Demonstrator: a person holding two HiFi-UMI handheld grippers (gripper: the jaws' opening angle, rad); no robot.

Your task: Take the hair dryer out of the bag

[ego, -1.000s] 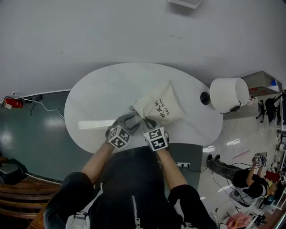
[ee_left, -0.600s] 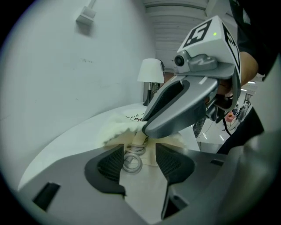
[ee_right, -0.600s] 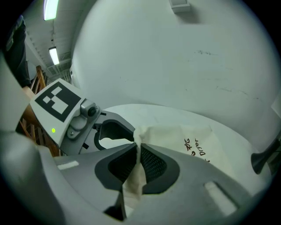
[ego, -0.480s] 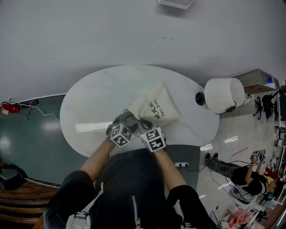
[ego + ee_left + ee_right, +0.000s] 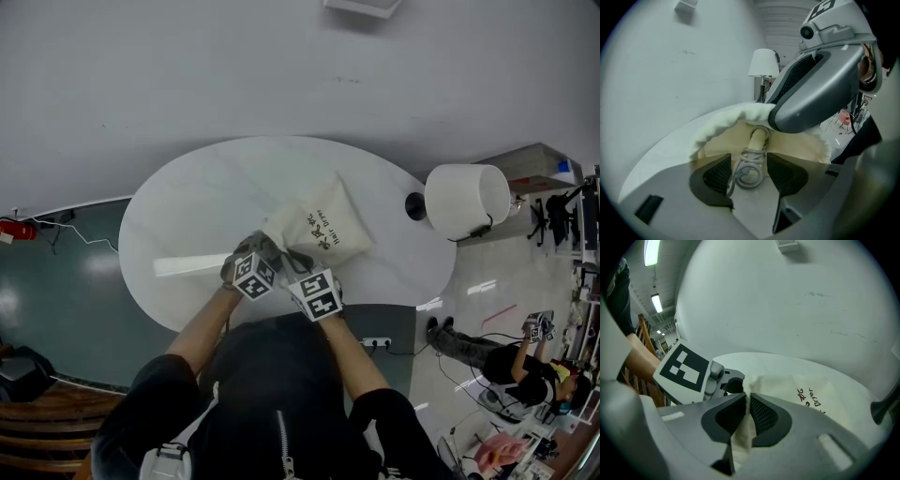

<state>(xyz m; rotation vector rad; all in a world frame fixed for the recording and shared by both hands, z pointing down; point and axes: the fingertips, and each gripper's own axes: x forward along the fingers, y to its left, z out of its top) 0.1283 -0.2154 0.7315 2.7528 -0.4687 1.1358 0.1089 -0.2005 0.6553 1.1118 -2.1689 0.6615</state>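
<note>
A cream cloth bag [image 5: 321, 228] with dark print lies on the white oval table [image 5: 187, 216]. My right gripper [image 5: 745, 414] is shut on the bag's rim cloth [image 5: 743, 437] and holds the mouth up. My left gripper [image 5: 749, 161] is at the open mouth [image 5: 740, 117]. Its jaws have just been opening and stand wide. The hair dryer's grey coiled cord [image 5: 749, 169] lies between them, untouched by the pads. Behind the cord, the beige handle [image 5: 758, 138] runs back into the bag. In the head view both grippers [image 5: 272, 248] [image 5: 298, 260] meet at the bag's near corner.
A white-shaded lamp [image 5: 466, 199] with a dark base [image 5: 414, 205] stands at the table's right edge. The right gripper's grey body [image 5: 820, 89] hangs over the bag mouth in the left gripper view. A grey wall lies beyond the table. A person sits on the floor at far right [image 5: 511, 370].
My left gripper has pushed forward and down to the bag's mouth, and its jaws stand wider. The right gripper has kept its hold on the rim.
</note>
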